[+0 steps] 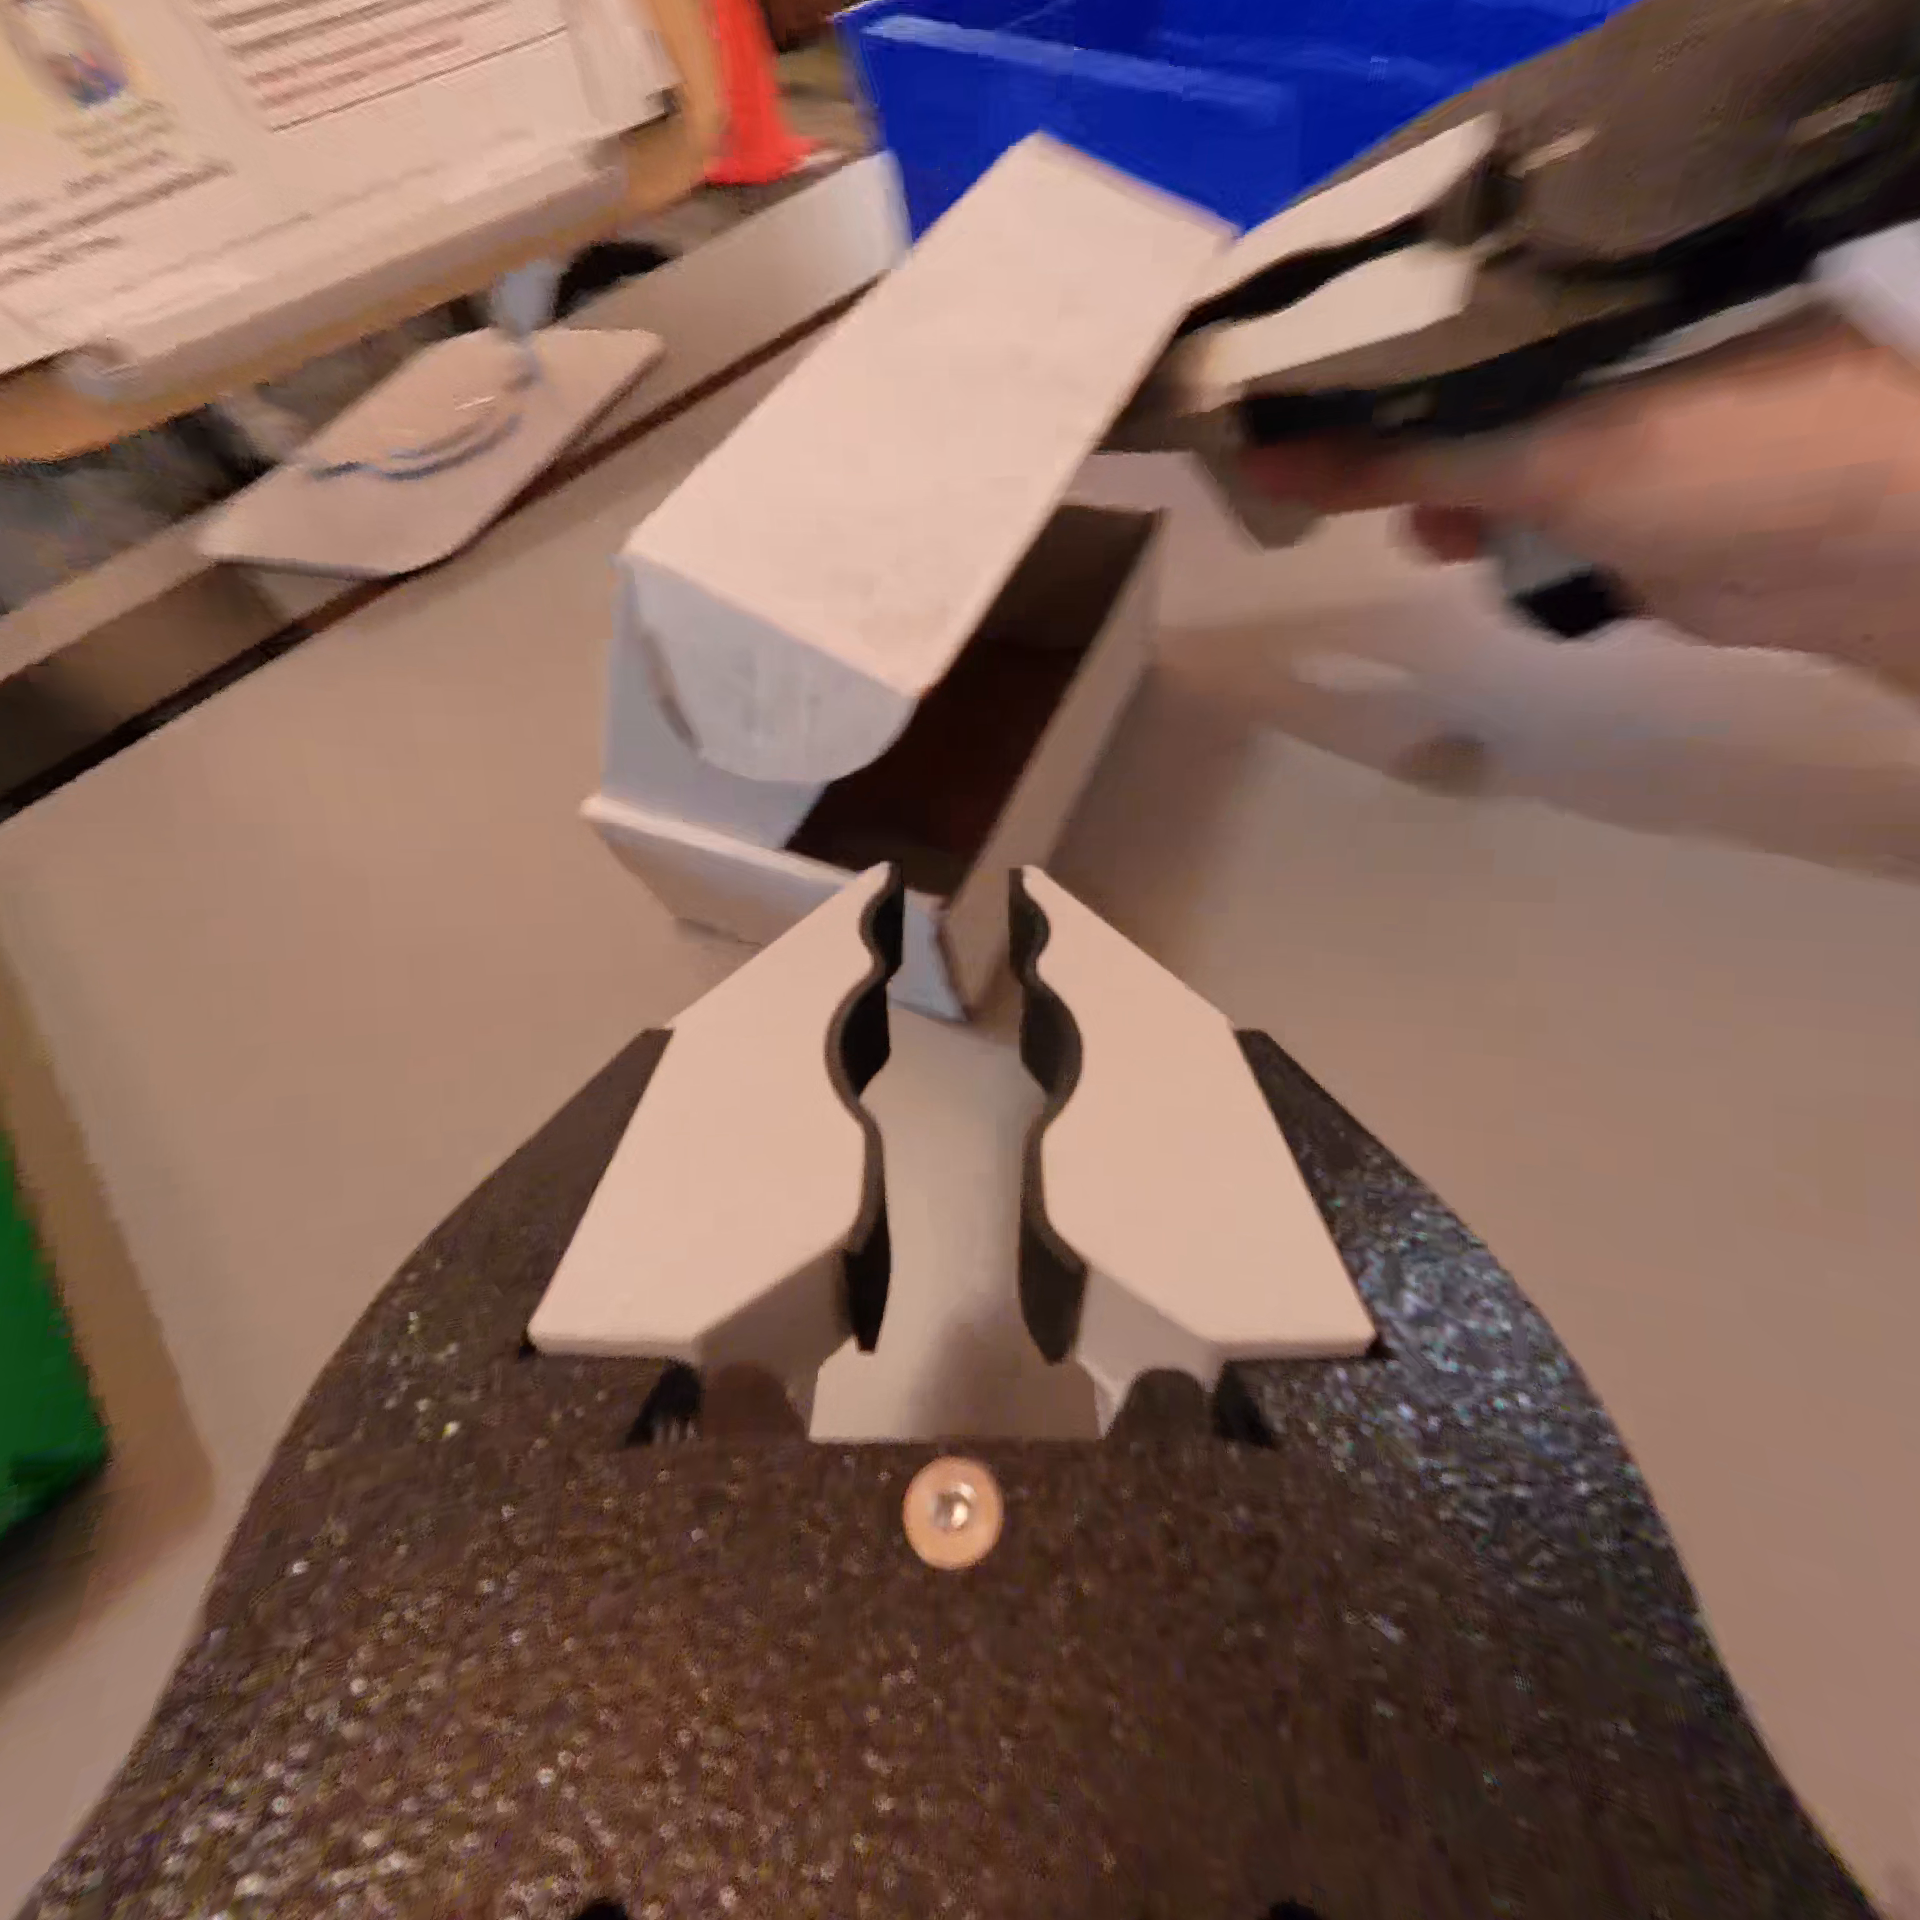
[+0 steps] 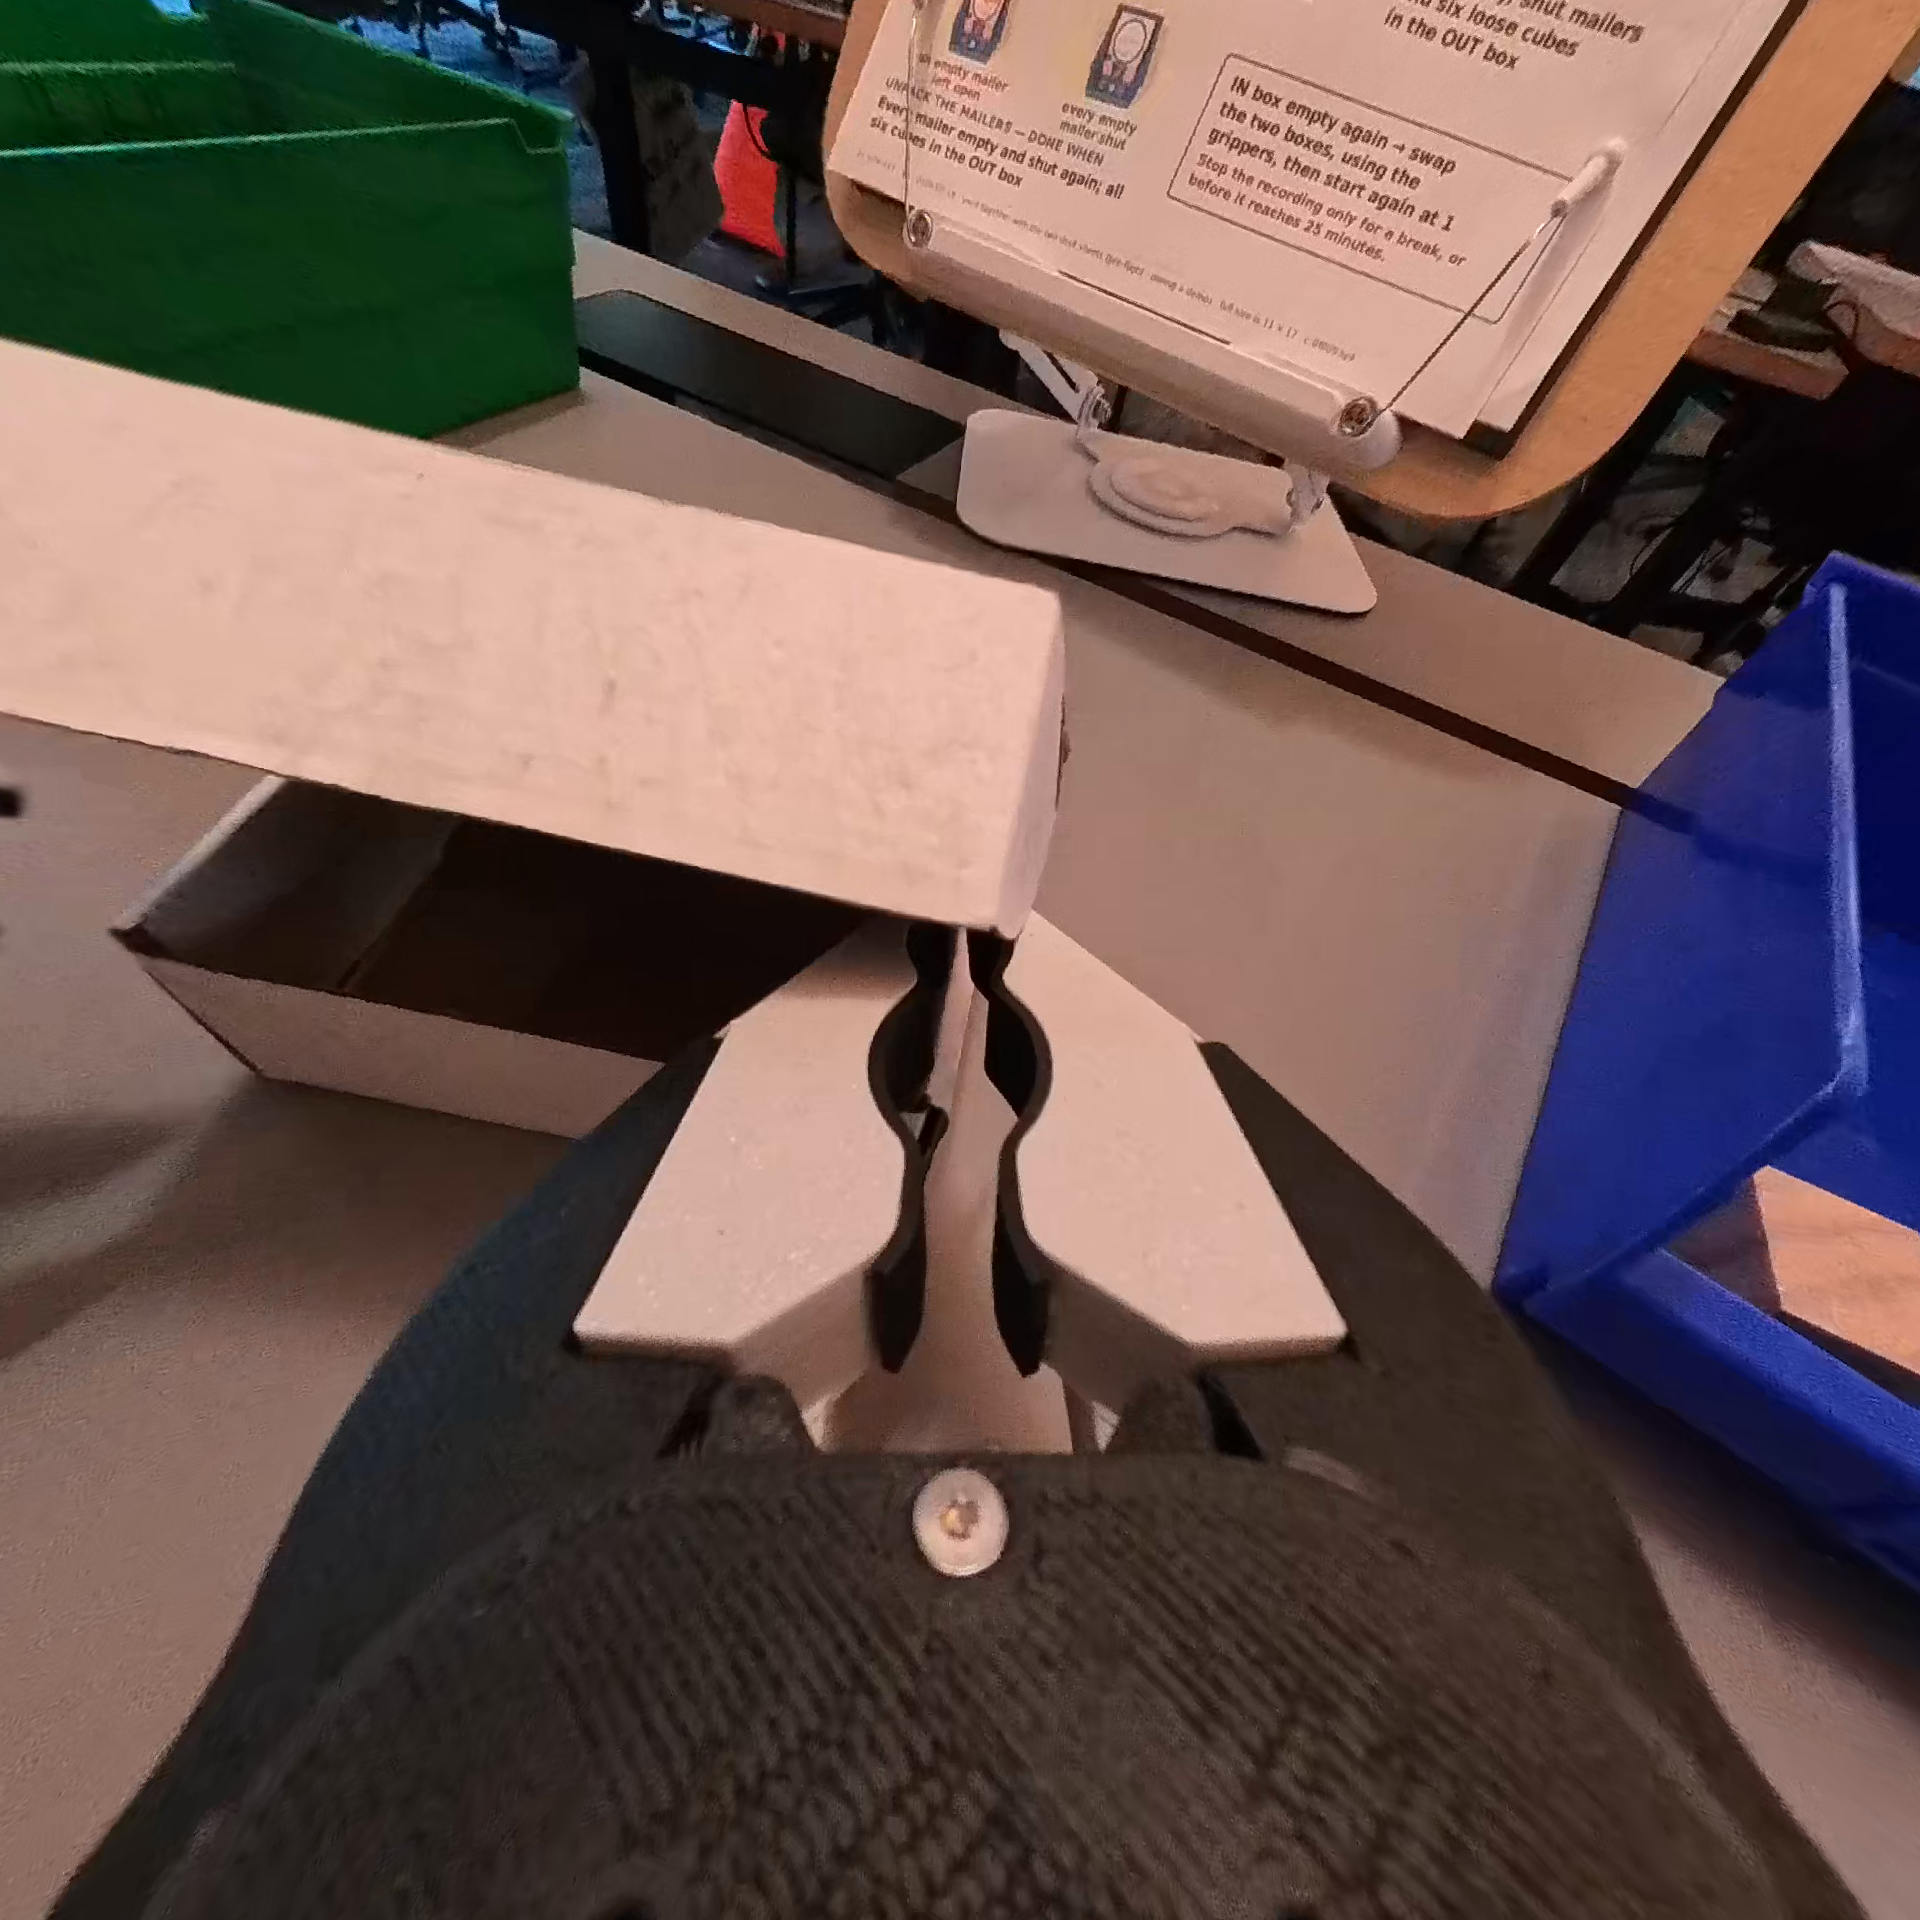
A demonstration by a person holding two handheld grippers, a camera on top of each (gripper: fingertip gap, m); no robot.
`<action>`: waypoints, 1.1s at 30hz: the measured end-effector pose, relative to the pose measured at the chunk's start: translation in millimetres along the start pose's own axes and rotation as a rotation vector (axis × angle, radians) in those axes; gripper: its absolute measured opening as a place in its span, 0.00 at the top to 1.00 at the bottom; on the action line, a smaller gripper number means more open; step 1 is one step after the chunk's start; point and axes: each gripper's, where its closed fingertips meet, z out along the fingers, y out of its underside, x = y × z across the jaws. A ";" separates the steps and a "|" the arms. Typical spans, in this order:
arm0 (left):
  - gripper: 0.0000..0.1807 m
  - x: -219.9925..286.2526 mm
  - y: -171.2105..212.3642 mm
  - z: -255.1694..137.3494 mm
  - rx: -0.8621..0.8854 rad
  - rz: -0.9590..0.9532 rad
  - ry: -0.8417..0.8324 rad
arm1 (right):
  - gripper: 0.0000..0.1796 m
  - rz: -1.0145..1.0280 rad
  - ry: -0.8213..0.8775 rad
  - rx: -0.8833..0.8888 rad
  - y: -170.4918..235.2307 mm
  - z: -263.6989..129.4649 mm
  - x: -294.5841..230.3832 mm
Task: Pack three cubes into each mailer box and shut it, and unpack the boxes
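Observation:
A white mailer box stands on the grey table with its lid partly raised. The part of its dark inside that shows holds no cubes. My left gripper is open, its fingertips on either side of the box's near front wall corner, with a gap on one side. My right gripper is shut on the lid's front flap and holds the lid tilted above the box base. It also shows at the upper right of the left wrist view, with a hand behind it.
A blue bin stands to the right, with a wooden cube in it; the bin also shows in the left wrist view. A green bin is at the far left. A document stand with instruction sheets is at the back.

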 end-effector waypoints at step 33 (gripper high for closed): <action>1.00 -50.0 -6.8 69.8 -0.201 0.029 0.066 | 0.91 -1.250 0.146 0.060 28.9 -38.3 -21.6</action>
